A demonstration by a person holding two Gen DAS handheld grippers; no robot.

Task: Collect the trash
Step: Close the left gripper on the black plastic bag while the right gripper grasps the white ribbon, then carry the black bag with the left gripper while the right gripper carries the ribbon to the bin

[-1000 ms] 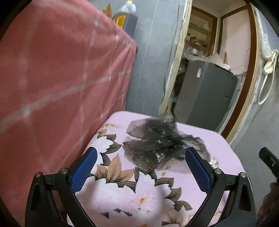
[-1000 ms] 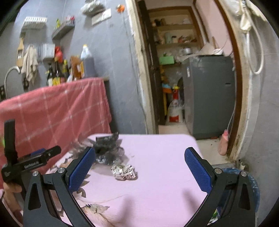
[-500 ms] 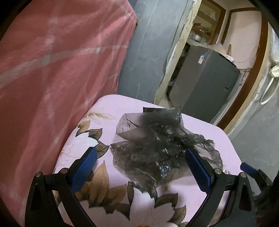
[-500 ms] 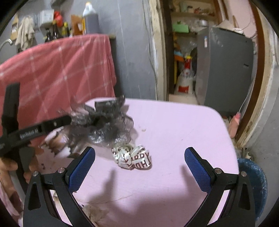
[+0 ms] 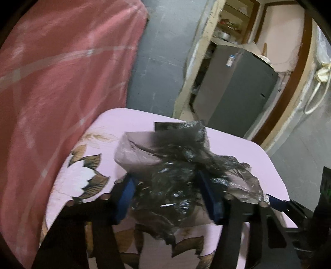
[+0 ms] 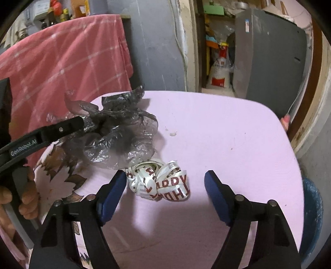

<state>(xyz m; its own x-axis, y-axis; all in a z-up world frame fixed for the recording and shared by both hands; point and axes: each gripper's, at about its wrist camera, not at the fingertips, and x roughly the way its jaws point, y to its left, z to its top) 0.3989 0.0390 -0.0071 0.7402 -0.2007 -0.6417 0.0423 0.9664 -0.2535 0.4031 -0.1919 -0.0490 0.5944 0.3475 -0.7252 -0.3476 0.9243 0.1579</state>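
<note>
Two trash pieces lie on a pink floral tablecloth (image 6: 227, 134) beside a doorway (image 6: 211, 51).

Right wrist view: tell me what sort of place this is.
Likely a lived-in home, near a kitchen or storeroom: bottles on a ledge, a grey fridge beyond the doorway, a sack on the floor.

Left tool (image 5: 169, 195): has pushed forward onto the dark plastic bag (image 5: 178, 165); its jaws have just been closing, the crumpled film now bunched between the blue pads.
Right tool (image 6: 165, 193): has dropped nearer the tabletop (image 6: 227, 134); jaws have just been closing, now flanking the white ribbon wad (image 6: 160, 182), the right pad clear of it.
Bag: now gathered higher than before.
</note>
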